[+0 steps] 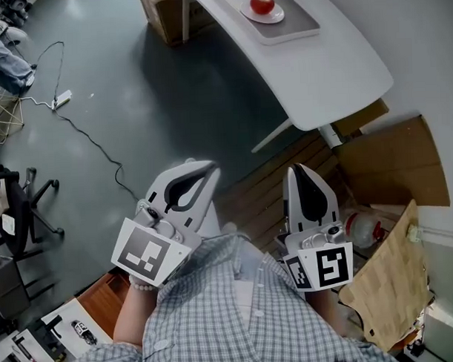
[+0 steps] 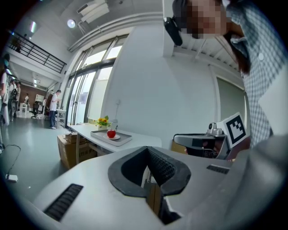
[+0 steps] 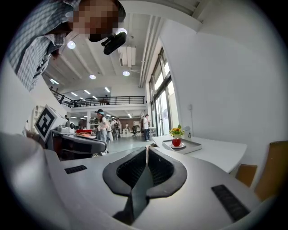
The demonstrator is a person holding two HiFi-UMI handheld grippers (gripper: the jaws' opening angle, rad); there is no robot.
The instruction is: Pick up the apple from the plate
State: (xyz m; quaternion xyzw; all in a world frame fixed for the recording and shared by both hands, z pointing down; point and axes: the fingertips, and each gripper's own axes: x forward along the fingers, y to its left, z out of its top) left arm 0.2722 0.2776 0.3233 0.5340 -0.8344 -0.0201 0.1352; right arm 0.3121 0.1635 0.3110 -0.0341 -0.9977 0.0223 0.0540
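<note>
Poised at the chest, well short of the apple [image 1: 262, 3].
Holding left gripper [image 1: 206, 168] and right gripper [image 1: 300, 170] side by side against the body, tips forward, each with jaws pressed together on nothing, probably resting ahead of any reach; fruit far beyond both tips, slightly toward the right gripper's side, on a small plate [image 1: 274, 17] in a tray [image 1: 299, 27] on the white table [image 1: 341, 68], likely staged for open approach; must step closer and spread jaws first.

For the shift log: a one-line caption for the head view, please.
Left tool and right tool, both shut, held far from the apple on its plate on the white table.
</note>
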